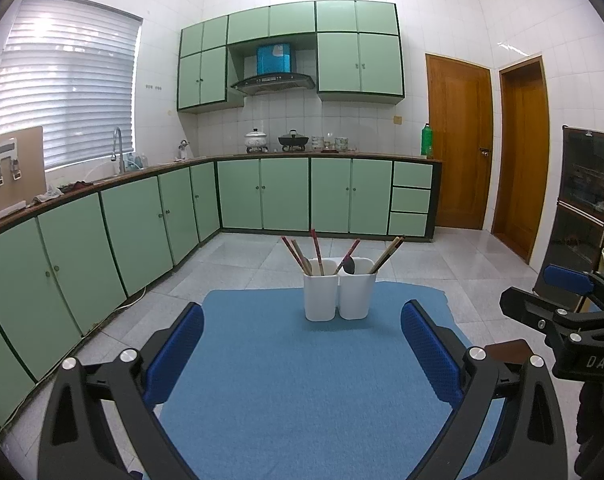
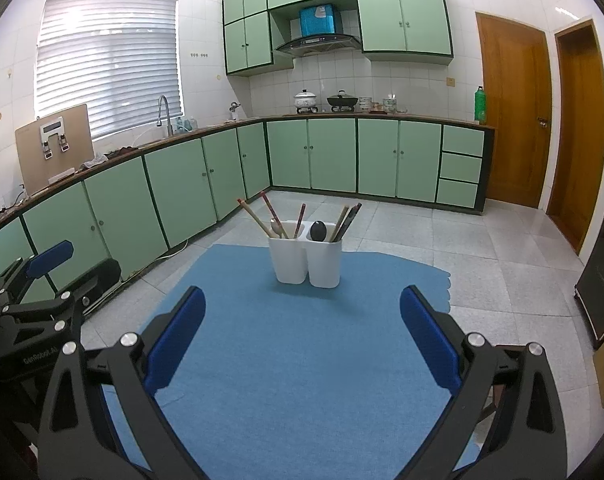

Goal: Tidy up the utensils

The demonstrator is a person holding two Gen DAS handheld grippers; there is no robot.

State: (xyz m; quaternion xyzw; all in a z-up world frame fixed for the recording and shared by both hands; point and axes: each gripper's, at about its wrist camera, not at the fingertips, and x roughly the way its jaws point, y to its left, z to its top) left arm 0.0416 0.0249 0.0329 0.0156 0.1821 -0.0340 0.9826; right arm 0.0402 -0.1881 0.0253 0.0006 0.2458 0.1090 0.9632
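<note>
Chopsticks (image 1: 316, 251) and spoons upright in white holder (image 1: 339, 295), left hand-held gripper (image 1: 302, 354) and right hand-held gripper (image 2: 302, 340) level before holder, both open, empty, above blue mat (image 1: 286, 392).

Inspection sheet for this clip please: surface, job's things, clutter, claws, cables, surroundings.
Surface: blue mat, bare in front of the cups.
Job's things: two white cups side by side on the mat, holding chopsticks and spoons.
Clutter: nothing seen on the mat.
Claws: left claw open, empty; right claw open, empty.
Cables: one thin cord on the floor by the cabinets.
Surroundings: green cabinets, pots on the counter, wooden doors.
</note>
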